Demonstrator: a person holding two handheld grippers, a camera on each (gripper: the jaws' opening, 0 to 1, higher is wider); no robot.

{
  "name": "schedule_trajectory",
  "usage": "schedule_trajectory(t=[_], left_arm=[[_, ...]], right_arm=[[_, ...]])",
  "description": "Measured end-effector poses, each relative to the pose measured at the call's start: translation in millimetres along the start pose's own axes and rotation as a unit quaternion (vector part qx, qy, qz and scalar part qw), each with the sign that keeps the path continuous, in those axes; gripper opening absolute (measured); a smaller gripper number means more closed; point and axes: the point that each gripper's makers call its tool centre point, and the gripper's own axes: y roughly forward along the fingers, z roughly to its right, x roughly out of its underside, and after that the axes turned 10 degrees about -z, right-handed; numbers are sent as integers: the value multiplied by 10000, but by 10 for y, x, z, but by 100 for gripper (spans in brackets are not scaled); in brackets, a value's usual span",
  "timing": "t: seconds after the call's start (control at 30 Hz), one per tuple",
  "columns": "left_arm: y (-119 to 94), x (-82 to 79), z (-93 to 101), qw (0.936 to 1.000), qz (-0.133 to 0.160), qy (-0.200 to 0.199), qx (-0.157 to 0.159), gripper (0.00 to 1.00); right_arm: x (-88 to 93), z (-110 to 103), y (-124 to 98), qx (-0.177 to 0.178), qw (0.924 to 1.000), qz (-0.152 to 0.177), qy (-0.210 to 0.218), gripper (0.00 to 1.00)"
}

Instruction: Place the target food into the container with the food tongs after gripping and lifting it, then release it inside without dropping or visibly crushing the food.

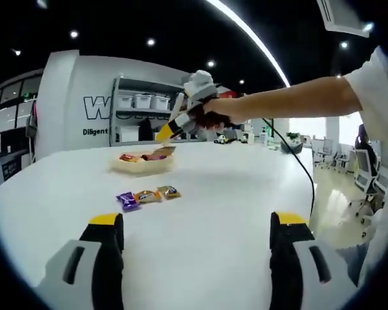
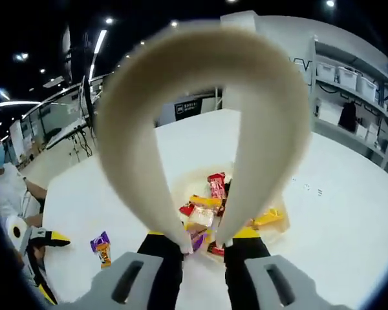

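Note:
My right gripper (image 2: pixel 202 236) is shut on beige food tongs (image 2: pixel 200 71), whose two arms run down to tips over a shallow beige container (image 2: pixel 193 184). Inside lie several wrapped candies (image 2: pixel 215 187). A purple wrapper sits right between the tong tips; whether they pinch it I cannot tell. In the left gripper view a hand holds the right gripper (image 1: pixel 181 123) above that container (image 1: pixel 142 166) at the far side of the white table. Three wrapped candies (image 1: pixel 147 196) lie loose in front of it. My left gripper (image 1: pixel 195 232) is open, low over the table.
The white table (image 1: pixel 233 194) spreads wide to the right of the candies. A black cable (image 1: pixel 297 158) trails across its far right part. Shelves with white bins (image 1: pixel 142 101) stand behind the table. The left gripper (image 2: pixel 35 242) is at the left edge, beside a loose purple candy (image 2: pixel 100 242).

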Motion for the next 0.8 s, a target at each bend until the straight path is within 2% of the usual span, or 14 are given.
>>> schedule_trajectory(t=[0.1,0.37,0.53,0.8], left_arm=[[-14,-23,-5,10000,79,-13,15,92],[-5,-18,-12,10000,56,-27,29,92],[-1,-15,-8,10000,41,-33,40,91],[9,-2,8,10000,-7,19,57,90]], right_arm=[[33,1,66,-29,10000,-26,79,16],[31,-60,164,-126,9999,-38,98,17],[48,-171,87,-283,9994,10,223,17],[257,-411,-6,-617,9979,-156,87,18]])
